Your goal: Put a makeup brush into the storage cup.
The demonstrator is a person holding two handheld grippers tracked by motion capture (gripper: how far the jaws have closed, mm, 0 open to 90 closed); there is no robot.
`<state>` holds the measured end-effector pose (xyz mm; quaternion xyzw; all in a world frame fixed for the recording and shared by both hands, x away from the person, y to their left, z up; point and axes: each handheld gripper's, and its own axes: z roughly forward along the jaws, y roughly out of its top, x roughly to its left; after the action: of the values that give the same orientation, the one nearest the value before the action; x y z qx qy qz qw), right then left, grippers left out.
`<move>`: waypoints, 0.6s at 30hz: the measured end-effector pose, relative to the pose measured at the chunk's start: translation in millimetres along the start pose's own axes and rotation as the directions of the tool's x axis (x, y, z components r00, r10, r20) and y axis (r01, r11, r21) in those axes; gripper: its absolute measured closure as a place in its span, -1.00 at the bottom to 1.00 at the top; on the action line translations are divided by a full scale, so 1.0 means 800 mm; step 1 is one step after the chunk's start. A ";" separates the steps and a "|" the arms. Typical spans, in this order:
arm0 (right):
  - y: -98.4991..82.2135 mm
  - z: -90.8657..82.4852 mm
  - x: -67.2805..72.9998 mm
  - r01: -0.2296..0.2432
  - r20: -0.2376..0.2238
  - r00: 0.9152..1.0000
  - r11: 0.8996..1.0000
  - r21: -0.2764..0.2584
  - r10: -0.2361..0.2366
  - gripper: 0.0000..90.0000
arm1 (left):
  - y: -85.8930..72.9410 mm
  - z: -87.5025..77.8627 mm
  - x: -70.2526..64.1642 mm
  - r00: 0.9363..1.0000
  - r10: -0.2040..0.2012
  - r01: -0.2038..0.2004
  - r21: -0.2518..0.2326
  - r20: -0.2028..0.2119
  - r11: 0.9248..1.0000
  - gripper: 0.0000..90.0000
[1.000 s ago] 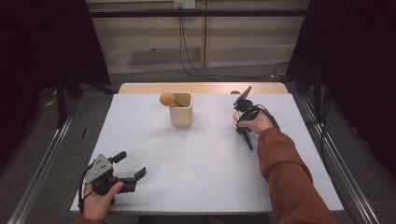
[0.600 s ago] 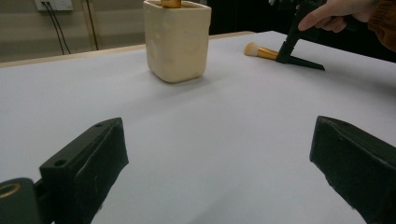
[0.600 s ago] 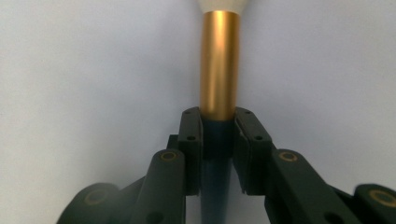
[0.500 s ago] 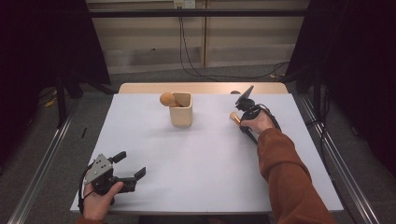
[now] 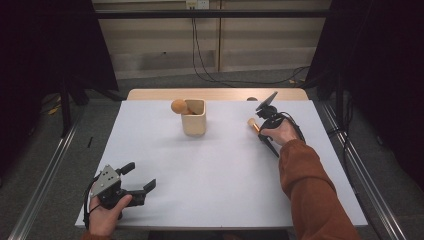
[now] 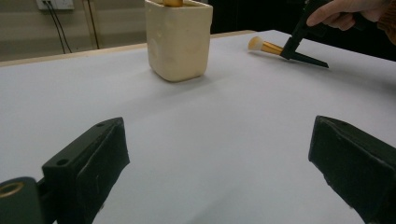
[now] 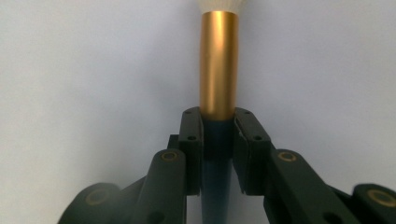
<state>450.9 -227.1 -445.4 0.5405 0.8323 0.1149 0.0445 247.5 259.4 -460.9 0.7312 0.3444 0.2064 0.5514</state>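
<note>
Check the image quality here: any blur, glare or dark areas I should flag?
High view: sharp, evenly lit table, surroundings very dark. Left gripper view: its near jaws are soft, the cream holder is sharp, with soft shadows. Right gripper view: the brush shows a bright sheen on its gold ferrule, and the bristle tip is cut off at the top.

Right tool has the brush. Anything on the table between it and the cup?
Nothing visible. The right tool is shut on the brush, and only bare white table lies between it and the cup.
</note>
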 end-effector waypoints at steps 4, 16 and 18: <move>-0.001 -0.011 0.001 0.007 -0.007 1.000 1.000 -0.030 -0.007 0.68 | 0.000 0.000 0.001 1.000 -0.002 0.002 0.000 -0.002 1.000 -0.90; -0.018 -0.037 -0.001 0.025 -0.086 0.995 0.983 -0.183 -0.042 0.67 | -0.001 0.000 0.002 1.000 -0.005 0.005 0.007 -0.007 1.000 -0.88; -0.024 -0.038 -0.002 0.024 -0.097 0.994 0.977 -0.212 -0.045 0.67 | -0.001 0.000 0.002 1.000 -0.008 0.008 0.006 -0.011 1.000 -0.88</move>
<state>428.4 -240.5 -420.3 0.5117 0.8258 0.2290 0.0612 248.0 260.5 -461.4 0.7305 0.3508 0.2072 0.5481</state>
